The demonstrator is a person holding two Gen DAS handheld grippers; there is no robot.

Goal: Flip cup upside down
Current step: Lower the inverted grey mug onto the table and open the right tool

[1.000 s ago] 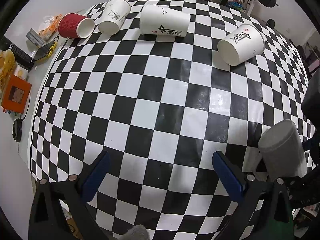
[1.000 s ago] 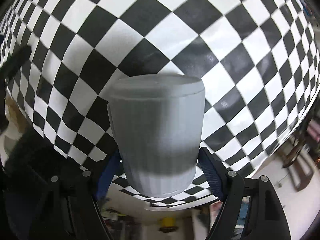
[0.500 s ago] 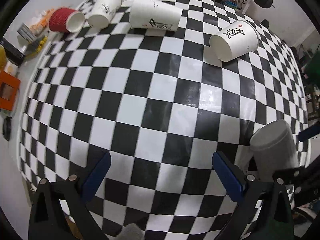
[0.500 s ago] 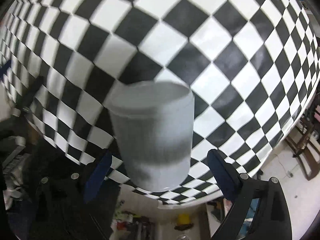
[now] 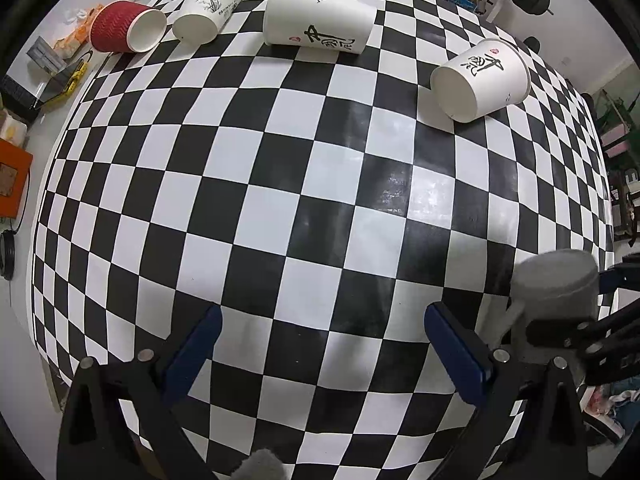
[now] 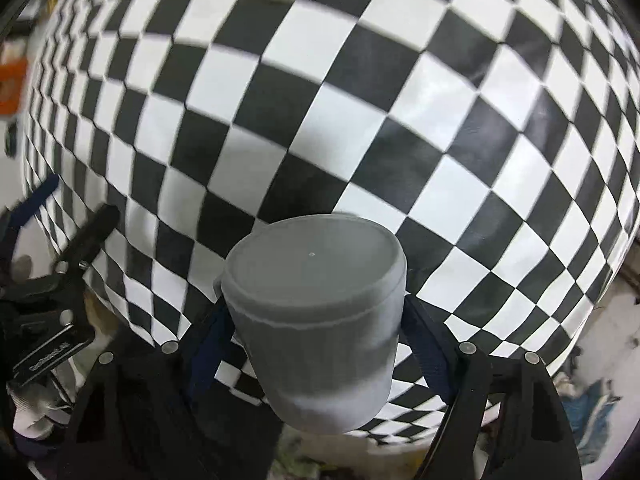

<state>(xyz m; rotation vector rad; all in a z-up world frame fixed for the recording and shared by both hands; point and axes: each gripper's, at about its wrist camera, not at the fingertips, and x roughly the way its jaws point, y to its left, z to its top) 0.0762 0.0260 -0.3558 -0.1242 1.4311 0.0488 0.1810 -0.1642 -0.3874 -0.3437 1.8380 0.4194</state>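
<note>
A grey ribbed cup (image 6: pixel 320 320) stands upside down, flat base up, at the near right corner of the checkered table (image 5: pixel 280 184). In the right wrist view it sits between the blue pads of my right gripper (image 6: pixel 316 344), whose jaws stand wide on either side; I cannot tell if they touch it. The cup also shows in the left wrist view (image 5: pixel 556 284), with the right gripper's fingers (image 5: pixel 612 276) beside it. My left gripper (image 5: pixel 320 344) is open and empty above the table's near edge.
Several paper cups lie on their sides along the far edge: a red one (image 5: pixel 124 28), a white one with a plant print (image 5: pixel 208 4), a tall white one (image 5: pixel 320 20) and a white one at the right (image 5: pixel 480 80). Clutter lies beyond the left edge.
The right gripper's jaws opened from the grey cup and the camera has tilted, so the cup's base now shows. The left gripper drifted slightly over the table.
</note>
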